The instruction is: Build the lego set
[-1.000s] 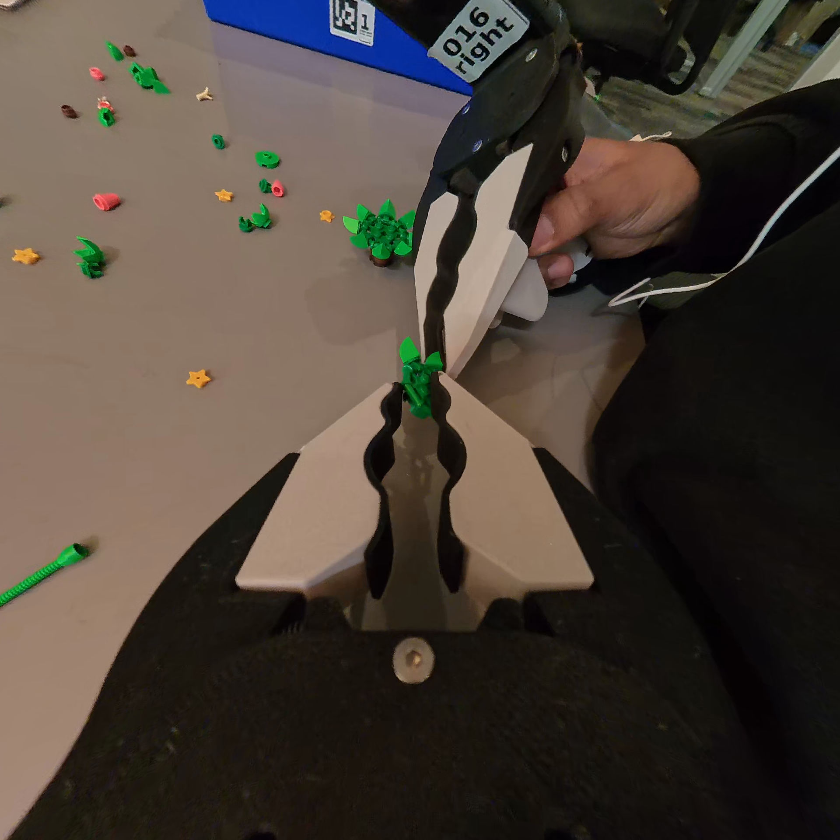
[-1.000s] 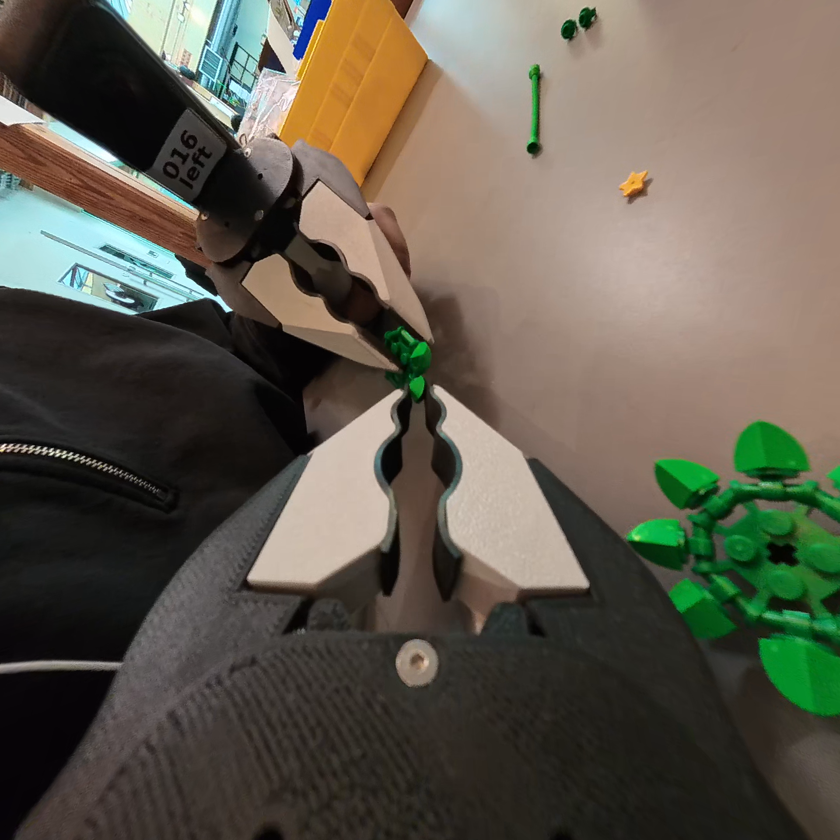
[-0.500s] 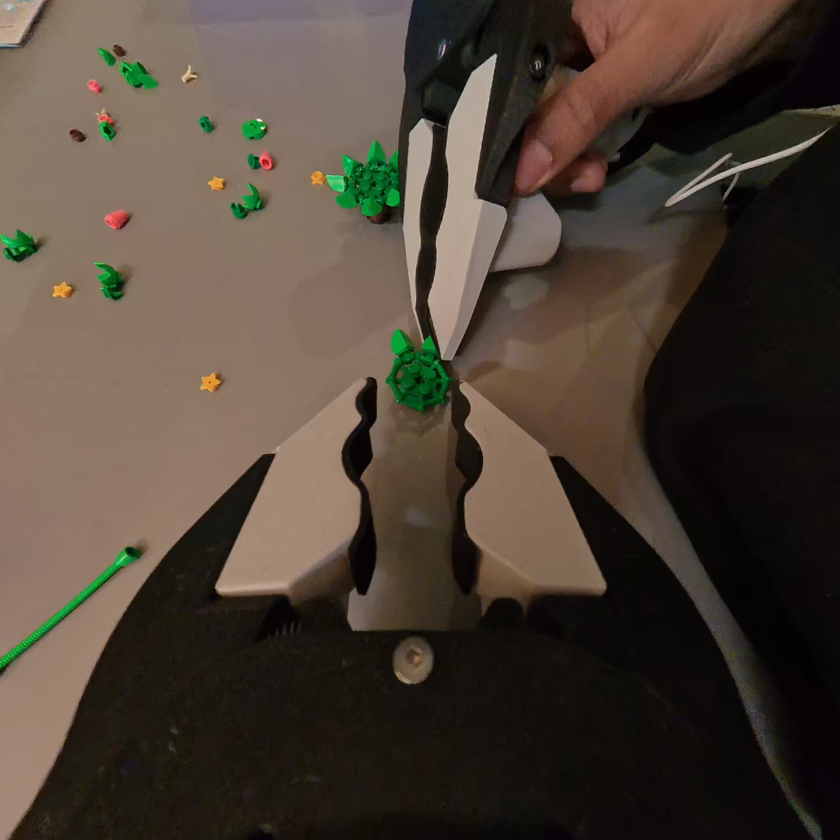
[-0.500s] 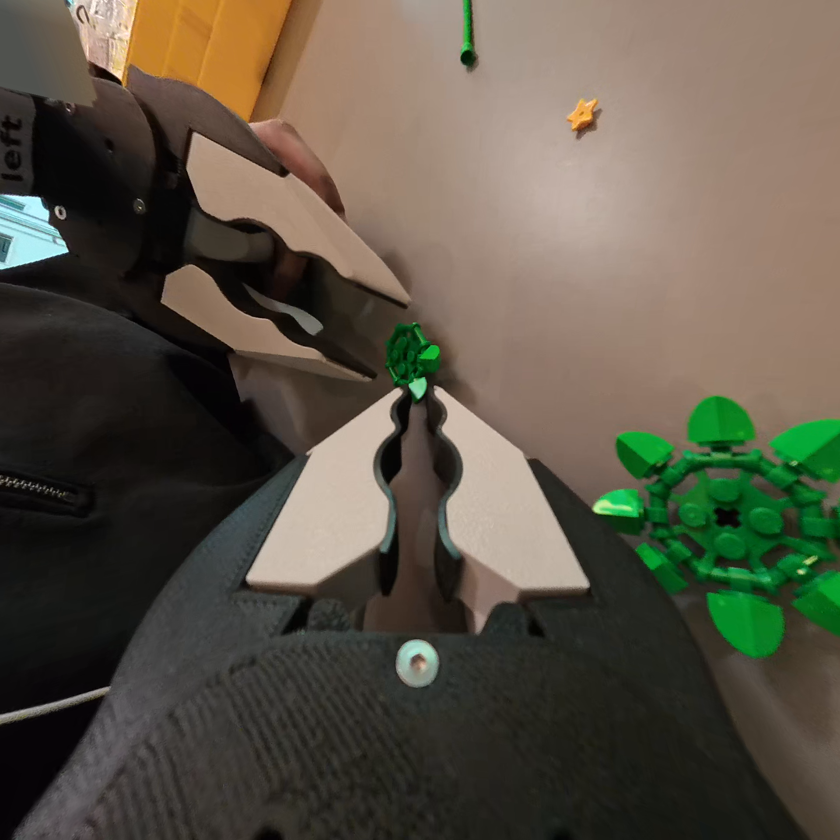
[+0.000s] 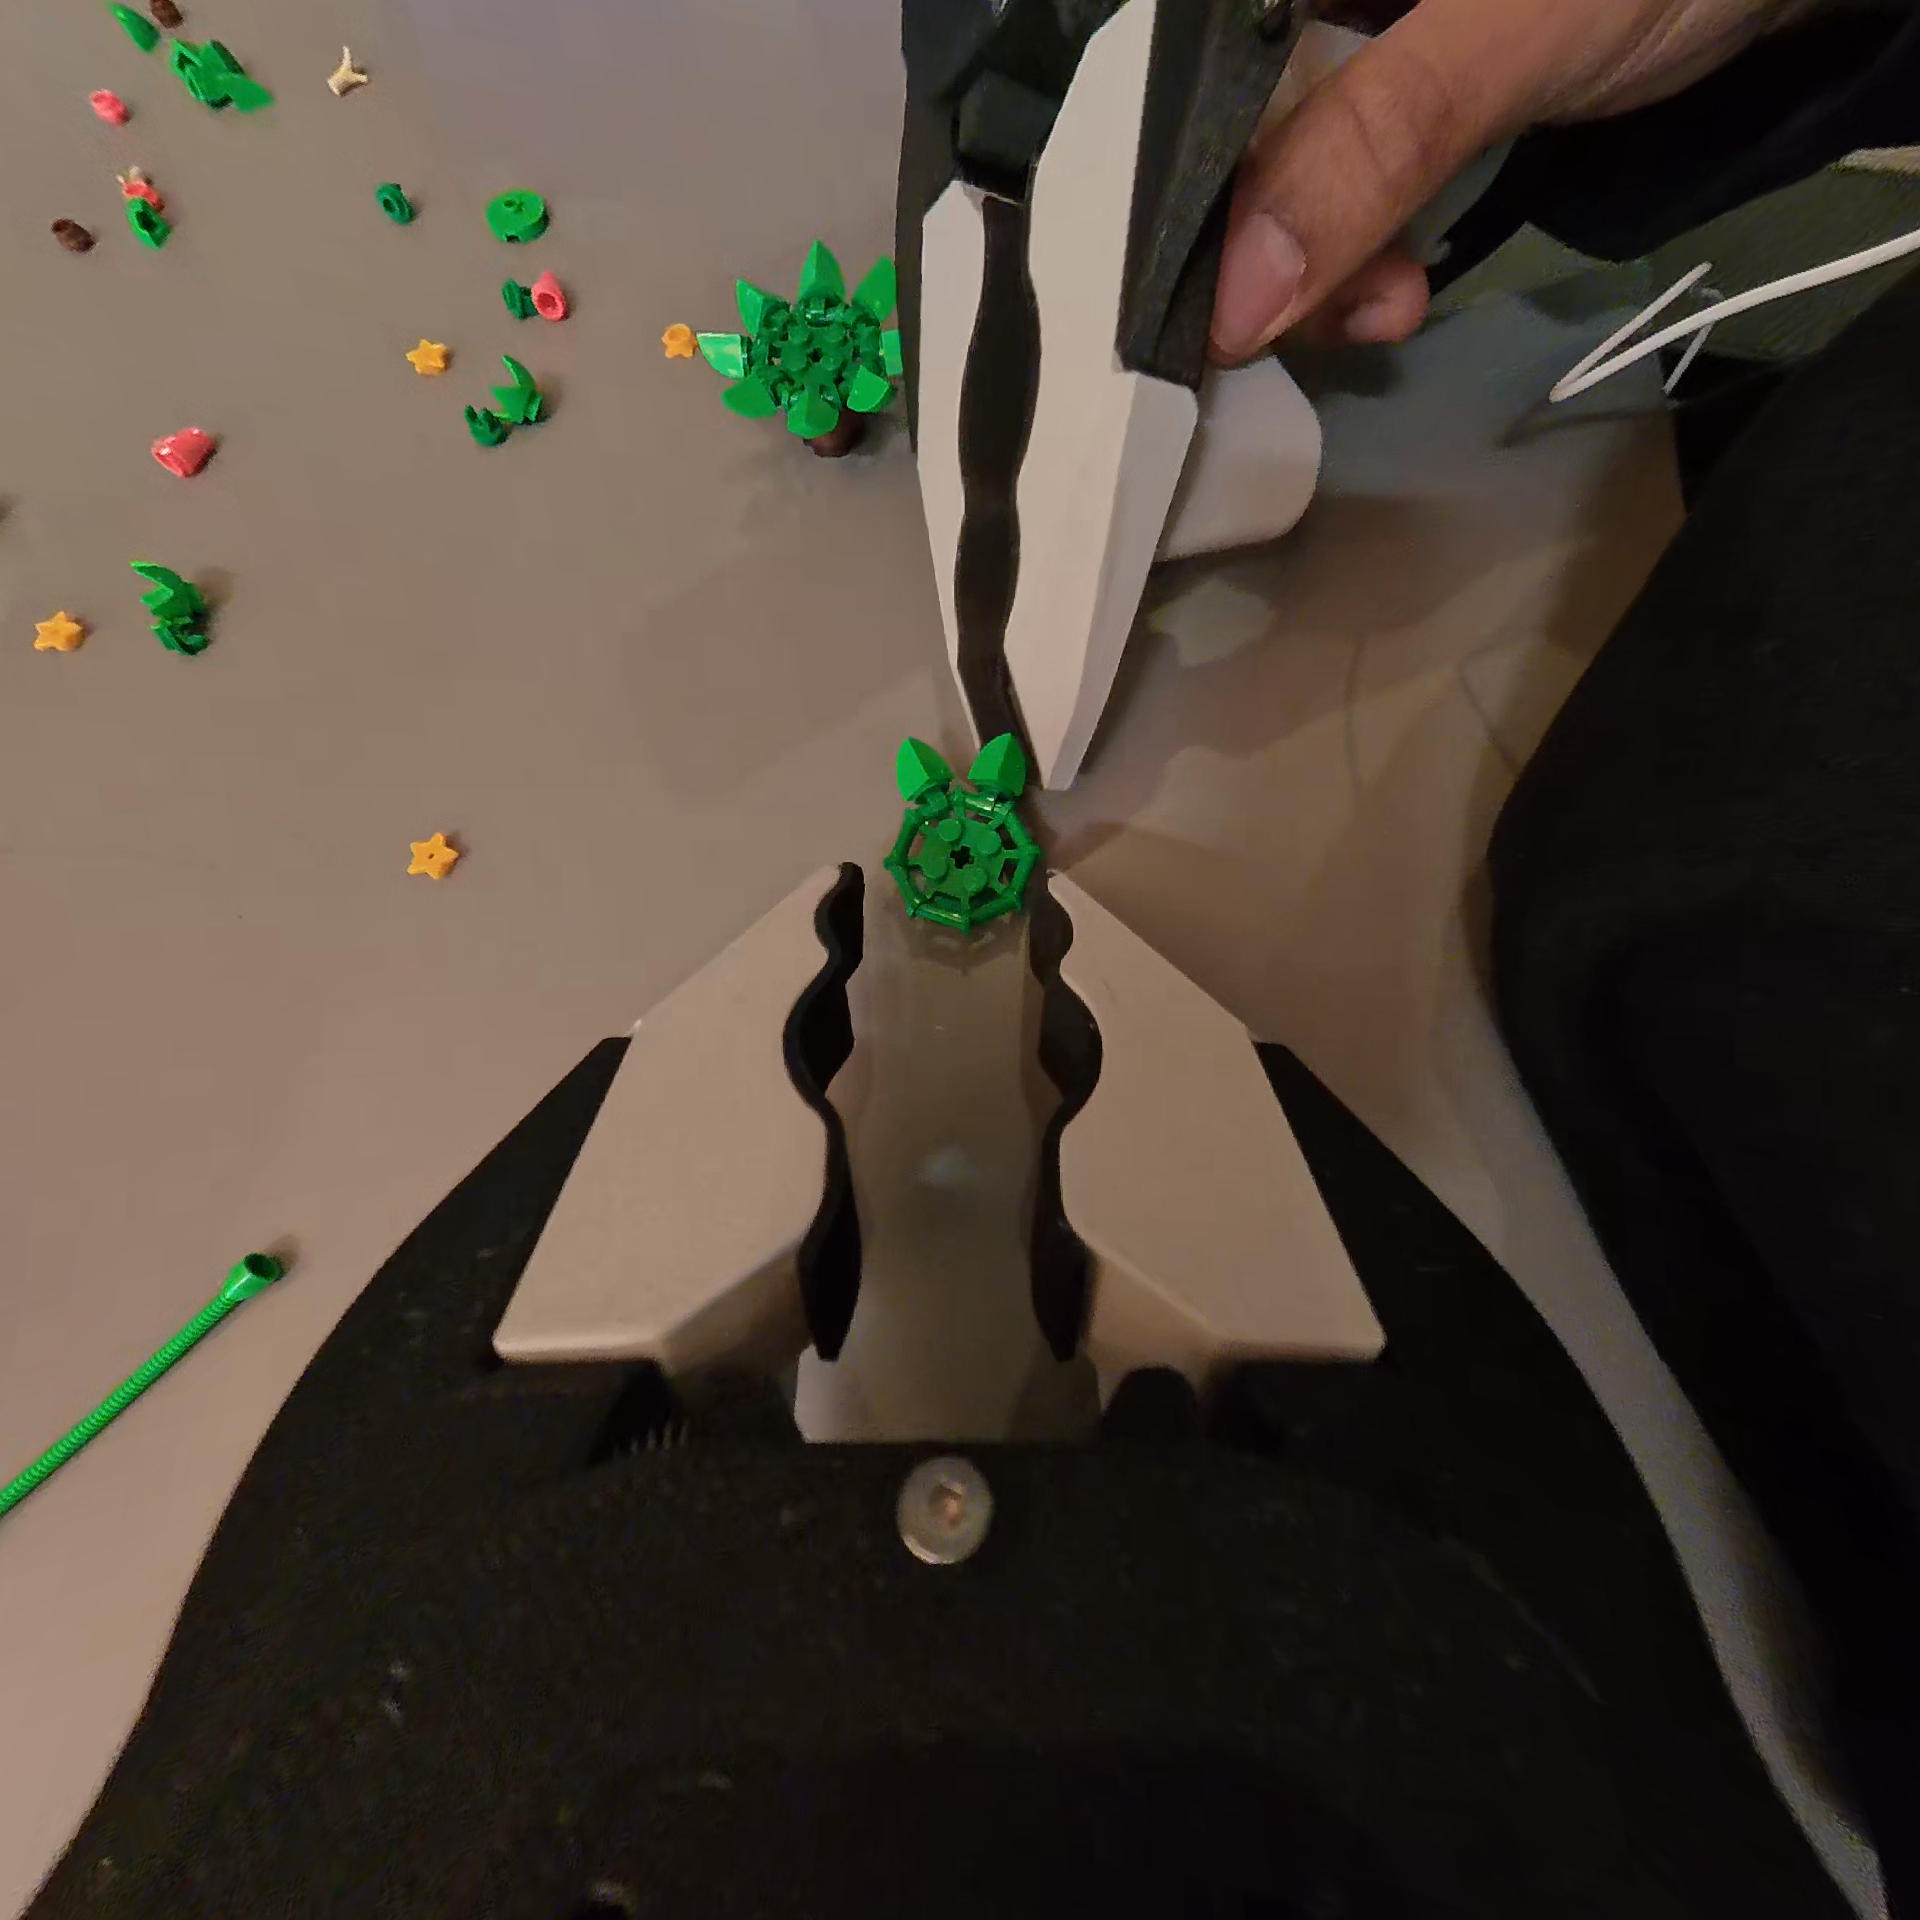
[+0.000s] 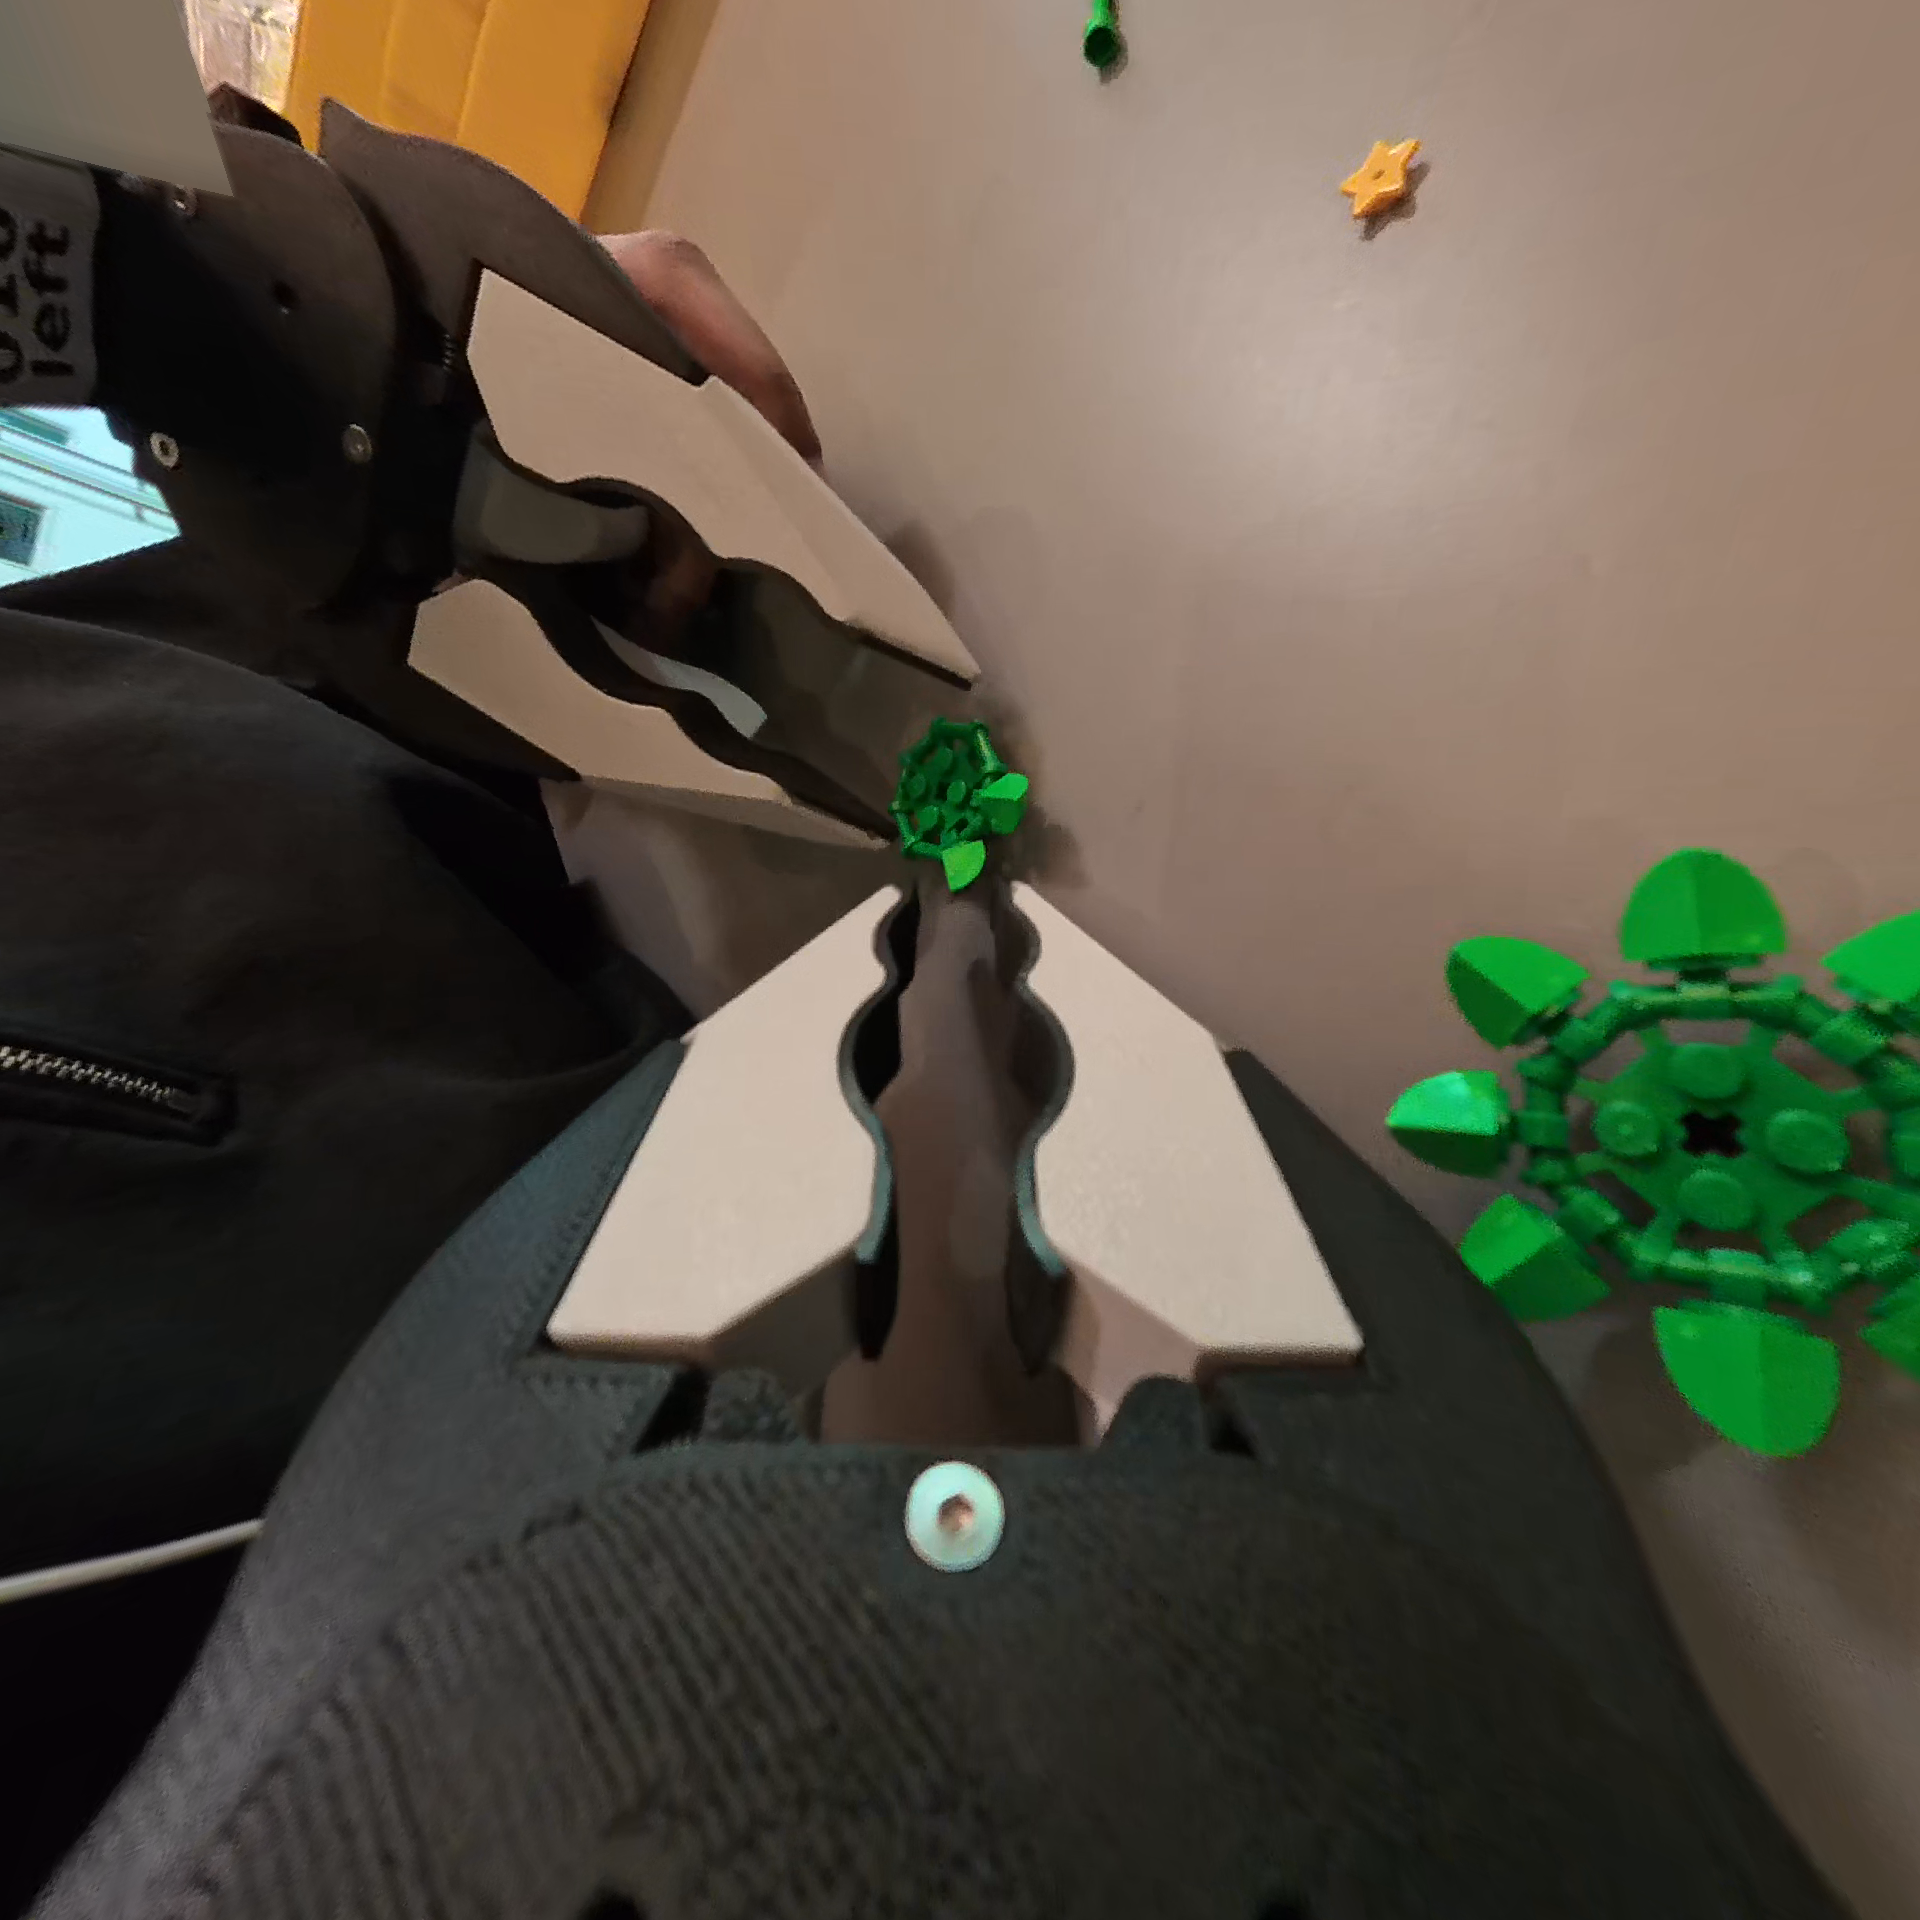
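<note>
A small green wheel piece [image 5: 961, 862] with two green leaves clipped to its far rim sits face-up, low over the grey table [image 5: 520, 727]. My left gripper [image 5: 951, 881] is open, one fingertip on each side of the wheel, not gripping it. My right gripper [image 5: 1013, 753] comes down from the top, held by a hand [image 5: 1351, 208]. It is closed on the right leaf [image 5: 997, 766]. In the right wrist view my right gripper [image 6: 958, 891] pinches a leaf [image 6: 966, 862] of the wheel [image 6: 940, 779], and the open left gripper [image 6: 930, 758] flanks it.
A larger green wheel with several leaves [image 5: 810, 353] stands behind, also in the right wrist view [image 6: 1704, 1132]. A green ribbed stem [image 5: 125, 1382], orange stars [image 5: 432, 855], and pink and green bits [image 5: 183, 452] lie scattered left. A person's dark clothing [image 5: 1714, 1039] fills the right. A yellow bin [image 6: 488, 83] stands beyond.
My left gripper has opened and let go of the small wheel. The wheel has turned from edge-on to face-up, still held at its leaf by my right gripper.
</note>
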`<state>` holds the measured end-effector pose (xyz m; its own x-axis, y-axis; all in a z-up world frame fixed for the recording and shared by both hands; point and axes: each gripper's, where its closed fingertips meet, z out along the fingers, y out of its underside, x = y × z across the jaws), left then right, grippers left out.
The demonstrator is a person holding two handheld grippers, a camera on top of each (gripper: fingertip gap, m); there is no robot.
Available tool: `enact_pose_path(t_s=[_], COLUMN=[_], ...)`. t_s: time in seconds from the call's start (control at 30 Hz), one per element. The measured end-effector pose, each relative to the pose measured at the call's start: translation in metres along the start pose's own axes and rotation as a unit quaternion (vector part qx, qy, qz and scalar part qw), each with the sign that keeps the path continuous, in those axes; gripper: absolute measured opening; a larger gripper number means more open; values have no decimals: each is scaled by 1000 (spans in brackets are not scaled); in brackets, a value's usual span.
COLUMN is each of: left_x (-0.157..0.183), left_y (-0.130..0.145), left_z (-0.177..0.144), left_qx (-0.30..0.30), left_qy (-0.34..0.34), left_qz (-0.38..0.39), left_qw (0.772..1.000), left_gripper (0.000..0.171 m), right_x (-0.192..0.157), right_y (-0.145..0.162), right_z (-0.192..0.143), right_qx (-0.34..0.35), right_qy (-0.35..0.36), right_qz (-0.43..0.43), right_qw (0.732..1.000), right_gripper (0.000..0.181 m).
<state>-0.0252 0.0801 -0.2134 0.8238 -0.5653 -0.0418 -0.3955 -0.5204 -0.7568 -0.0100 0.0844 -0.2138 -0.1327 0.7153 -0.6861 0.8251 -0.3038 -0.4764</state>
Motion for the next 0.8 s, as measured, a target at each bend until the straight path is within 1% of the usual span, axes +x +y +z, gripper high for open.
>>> enact_pose_path(t_s=[0.1,0.2,0.33,0.43,0.47,0.53,0.63,0.7,0.77,0.8], left_x=[0,0,0,-8,-13,-27,-48,-60,-68,-71], left_y=[-1,-1,-7,-16,-18,-21,-26,-27,-29,-30], left_z=[0,-1,-8,-21,-25,-33,-45,-52,-59,-61], left_qx=[2,6,35,86,101,133,179,206,225,233], left_qy=[0,4,34,62,64,56,34,20,8,1], left_qz=[-1,-5,-42,-95,-113,-141,-175,-193,-202,-202], left_qw=[1000,1000,998,990,986,980,968,959,953,951], left_gripper=[29,29,33,36,37,38,39,38,38,38], right_x=[-1,-6,-17,-17,-14,-5,15,26,44,53], right_y=[1,-2,-21,-43,-54,-83,-126,-148,-166,-172], right_z=[-6,-15,-31,-49,-56,-74,-111,-136,-158,-167], right_qx=[6,23,65,100,116,169,263,304,332,339], right_qy=[4,9,37,96,127,201,311,362,401,413], right_qz=[-7,-37,-127,-208,-234,-285,-333,-355,-356,-348], right_qw=[1000,999,989,968,957,922,851,807,776,770], right_gripper=[18,19,8,6,7,21,30,33,37,44])
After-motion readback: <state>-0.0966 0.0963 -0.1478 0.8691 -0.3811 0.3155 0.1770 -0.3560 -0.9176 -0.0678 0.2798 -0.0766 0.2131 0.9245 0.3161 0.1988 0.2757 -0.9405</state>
